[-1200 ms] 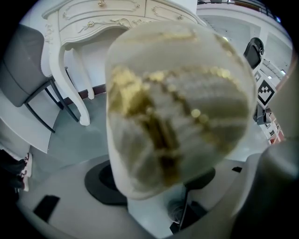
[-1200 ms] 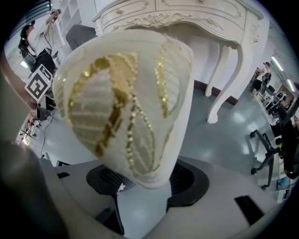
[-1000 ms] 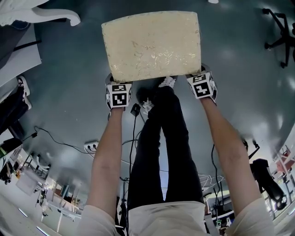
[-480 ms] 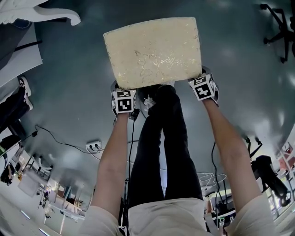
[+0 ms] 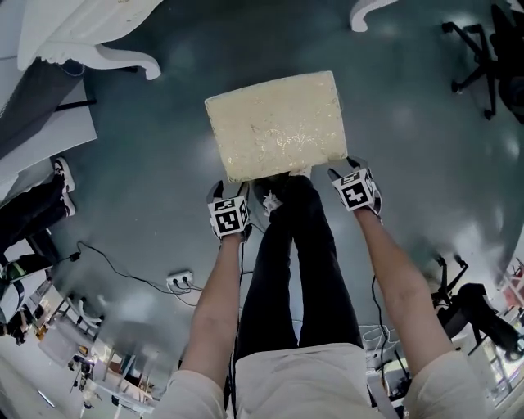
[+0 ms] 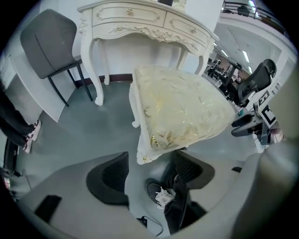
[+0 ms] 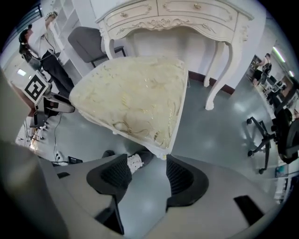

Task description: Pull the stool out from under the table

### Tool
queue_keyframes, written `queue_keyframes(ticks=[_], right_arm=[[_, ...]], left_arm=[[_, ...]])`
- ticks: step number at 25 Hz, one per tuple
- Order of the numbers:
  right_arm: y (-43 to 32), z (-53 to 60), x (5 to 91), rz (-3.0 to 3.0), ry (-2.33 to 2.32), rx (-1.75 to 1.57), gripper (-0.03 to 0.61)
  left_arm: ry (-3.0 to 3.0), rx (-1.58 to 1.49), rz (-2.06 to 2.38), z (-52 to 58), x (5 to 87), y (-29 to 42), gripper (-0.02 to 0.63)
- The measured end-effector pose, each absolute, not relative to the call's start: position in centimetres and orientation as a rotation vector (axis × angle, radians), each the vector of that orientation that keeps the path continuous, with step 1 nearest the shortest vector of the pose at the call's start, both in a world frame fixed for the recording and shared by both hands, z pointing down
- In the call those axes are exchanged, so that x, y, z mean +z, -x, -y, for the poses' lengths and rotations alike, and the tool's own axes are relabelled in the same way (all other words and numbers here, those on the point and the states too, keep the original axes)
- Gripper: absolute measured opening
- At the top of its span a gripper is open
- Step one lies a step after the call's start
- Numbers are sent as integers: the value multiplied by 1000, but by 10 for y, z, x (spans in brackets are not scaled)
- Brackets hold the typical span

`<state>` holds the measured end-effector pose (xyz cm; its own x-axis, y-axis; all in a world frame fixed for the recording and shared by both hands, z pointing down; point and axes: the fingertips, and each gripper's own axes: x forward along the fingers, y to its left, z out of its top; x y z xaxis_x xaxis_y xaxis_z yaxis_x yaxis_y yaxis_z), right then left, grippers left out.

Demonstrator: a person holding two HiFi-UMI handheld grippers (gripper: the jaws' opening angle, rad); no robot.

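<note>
The stool [image 5: 277, 123], a white frame with a cream and gold cushion, stands on the grey floor out in front of the white ornate table [image 5: 82, 33]. My left gripper [image 5: 229, 190] is open just short of the stool's near left corner [image 6: 144, 158], which shows beyond its spread jaws. My right gripper [image 5: 348, 170] is open at the near right corner [image 7: 162, 154], which sits close to its right pad [image 7: 184, 179] without being clamped. The stool [image 7: 131, 98] fills the middle of the right gripper view, with the table [image 7: 187, 14] behind it.
My own legs and a shoe [image 5: 270, 196] stand between the grippers, right behind the stool. A grey chair [image 6: 46, 37] is left of the table. An office chair [image 5: 483, 49] is at the far right. A power strip with cable [image 5: 182, 281] lies on the floor at the left.
The stool sits lower and smaller in the head view, and the table has come into sight above it. Both grippers have drawn back from the stool's near corners.
</note>
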<state>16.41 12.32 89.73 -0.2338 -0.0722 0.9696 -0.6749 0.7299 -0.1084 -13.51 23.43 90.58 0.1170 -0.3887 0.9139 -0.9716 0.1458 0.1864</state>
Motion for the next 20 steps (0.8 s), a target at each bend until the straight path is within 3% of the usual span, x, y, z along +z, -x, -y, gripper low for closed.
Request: queue_keyframes(ticks=[20], right_arm=[[-88, -166, 654, 1891, -686, 654, 290]], left_arm=[[-1453, 548, 1561, -242, 688, 134, 287]])
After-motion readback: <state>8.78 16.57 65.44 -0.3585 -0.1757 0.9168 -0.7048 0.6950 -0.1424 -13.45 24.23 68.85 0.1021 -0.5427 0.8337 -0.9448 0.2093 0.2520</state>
